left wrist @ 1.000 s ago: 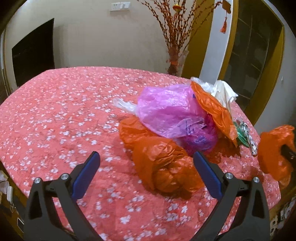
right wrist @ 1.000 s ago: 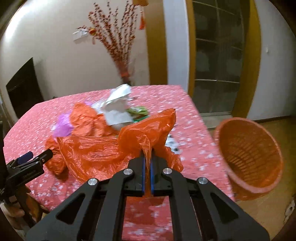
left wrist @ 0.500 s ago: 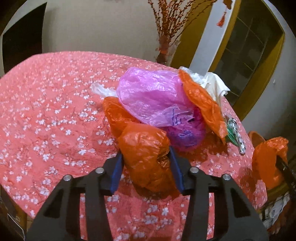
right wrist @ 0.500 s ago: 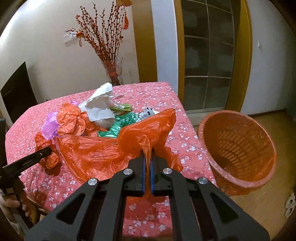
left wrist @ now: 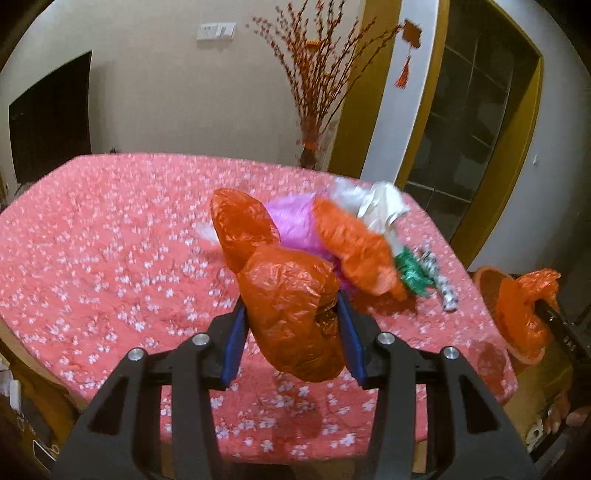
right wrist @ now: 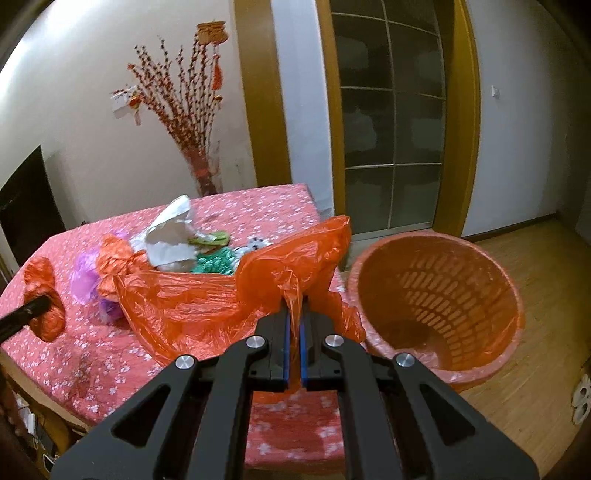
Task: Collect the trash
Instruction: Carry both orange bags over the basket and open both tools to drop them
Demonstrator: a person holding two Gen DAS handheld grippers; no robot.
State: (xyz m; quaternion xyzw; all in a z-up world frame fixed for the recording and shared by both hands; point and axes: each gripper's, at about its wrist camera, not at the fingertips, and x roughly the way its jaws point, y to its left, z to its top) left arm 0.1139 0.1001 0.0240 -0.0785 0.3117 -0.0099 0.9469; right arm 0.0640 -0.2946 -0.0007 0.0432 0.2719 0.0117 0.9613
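Crumpled orange plastic bag [left wrist: 291,314] clamped in left gripper [left wrist: 291,332], its jaws having just closed on it, clear of the pink floral tablecloth [left wrist: 110,240]. Right gripper [right wrist: 293,347] pinched tight on edge of open orange trash bag [right wrist: 207,306]. Trash pile [left wrist: 354,236] on table: purple bag, orange bag, white paper, green wrapper. Orange basket [right wrist: 436,306] on floor, right of table.

No legible text, label, brand or number anywhere in either view. Faint dark marks on the red hanging ornament [left wrist: 411,32] by the branches, too blurred to read.
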